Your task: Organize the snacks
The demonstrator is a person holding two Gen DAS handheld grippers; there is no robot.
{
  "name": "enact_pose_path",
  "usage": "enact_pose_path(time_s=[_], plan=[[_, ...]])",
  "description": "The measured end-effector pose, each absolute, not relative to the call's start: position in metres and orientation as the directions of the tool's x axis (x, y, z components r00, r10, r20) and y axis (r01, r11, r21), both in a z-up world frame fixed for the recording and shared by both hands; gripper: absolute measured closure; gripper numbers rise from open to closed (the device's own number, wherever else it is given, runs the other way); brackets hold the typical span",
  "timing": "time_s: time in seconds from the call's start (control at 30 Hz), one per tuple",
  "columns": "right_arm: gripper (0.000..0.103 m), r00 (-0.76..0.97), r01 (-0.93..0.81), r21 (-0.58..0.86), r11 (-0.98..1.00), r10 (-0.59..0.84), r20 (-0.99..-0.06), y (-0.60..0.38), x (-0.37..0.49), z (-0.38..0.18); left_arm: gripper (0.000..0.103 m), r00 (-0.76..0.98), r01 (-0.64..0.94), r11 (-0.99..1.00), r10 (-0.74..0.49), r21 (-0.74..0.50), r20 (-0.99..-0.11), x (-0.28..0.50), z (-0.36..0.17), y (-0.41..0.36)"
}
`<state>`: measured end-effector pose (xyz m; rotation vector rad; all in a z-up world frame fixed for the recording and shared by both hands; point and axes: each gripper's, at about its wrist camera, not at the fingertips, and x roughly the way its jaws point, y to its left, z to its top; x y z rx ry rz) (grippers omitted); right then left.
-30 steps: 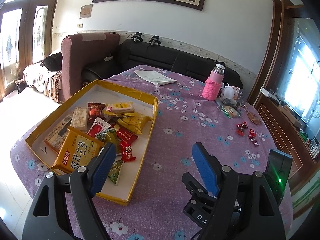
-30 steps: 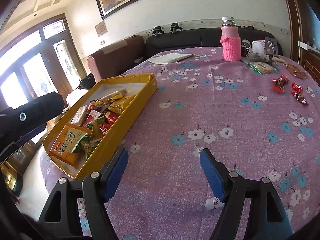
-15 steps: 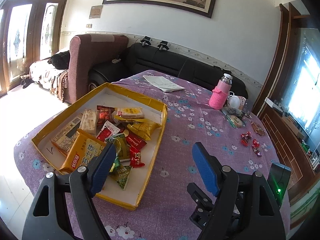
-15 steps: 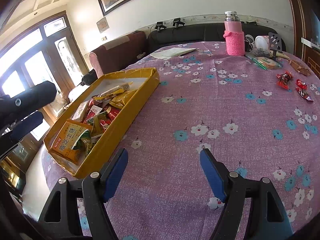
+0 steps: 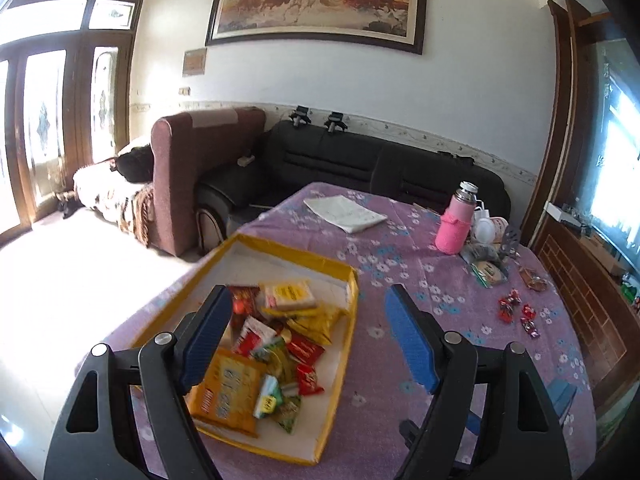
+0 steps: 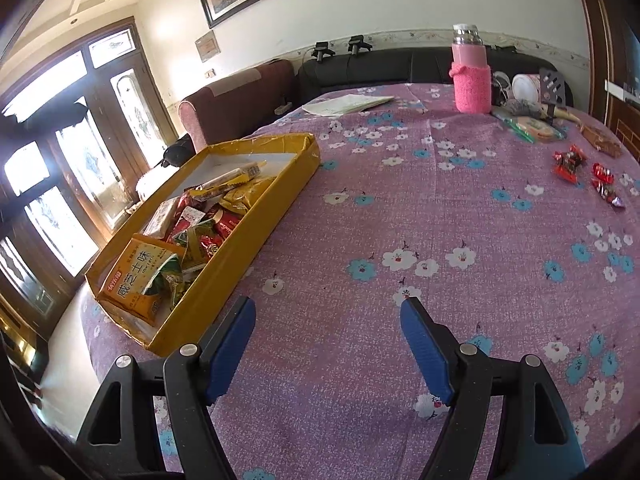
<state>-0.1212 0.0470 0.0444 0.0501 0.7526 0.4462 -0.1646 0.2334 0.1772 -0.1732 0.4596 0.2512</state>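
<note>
A shallow yellow cardboard box (image 5: 347,340) (image 6: 256,236) lies on the purple flowered tablecloth, holding several snack packets, among them a big orange packet (image 5: 226,396) (image 6: 138,276). My left gripper (image 5: 308,320) hangs open above the box's right half, nothing between its blue pads. My right gripper (image 6: 328,320) stands open over bare cloth, just right of the box's near corner, empty. Red wrapped candies (image 5: 516,312) (image 6: 584,172) lie loose at the far right of the table. Part of the right gripper (image 5: 560,396) shows at the lower right of the left wrist view.
A pink flask (image 5: 454,220) (image 6: 471,76), a white cup (image 6: 526,86), a flat snack bag (image 6: 532,126) and papers (image 5: 346,213) sit at the table's far side. A black sofa (image 5: 360,160) and maroon armchair (image 5: 192,176) stand behind. Glass doors (image 6: 80,168) are left.
My left gripper has risen and tilted up, so the box sits lower in its view and more of the wall and painting shows. The right gripper has stayed put.
</note>
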Motion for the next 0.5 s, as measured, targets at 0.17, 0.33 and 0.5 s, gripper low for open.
enact_pose_path(time_s=[0.17, 0.33, 0.5], plan=[[0.027, 0.651, -0.389, 0.205, 0.898, 0.425, -0.629, 0.046, -0.125, 0.055, 0.017, 0.870, -0.279, 0.951, 0.190, -0.136, -0.455, -0.181, 0.171, 0.229], [0.026, 0.666, -0.426, 0.169, 0.889, 0.435, -0.606, 0.047, -0.130, 0.074, 0.017, 0.849, -0.229, 0.960, 0.115, -0.162, -0.515, -0.171, 0.127, 0.201], [0.025, 0.677, -0.449, 0.110, 0.886, 0.419, -0.605, 0.055, -0.134, 0.078, 0.017, 0.822, -0.253, 0.957, 0.133, -0.145, -0.554, -0.165, 0.111, 0.200]])
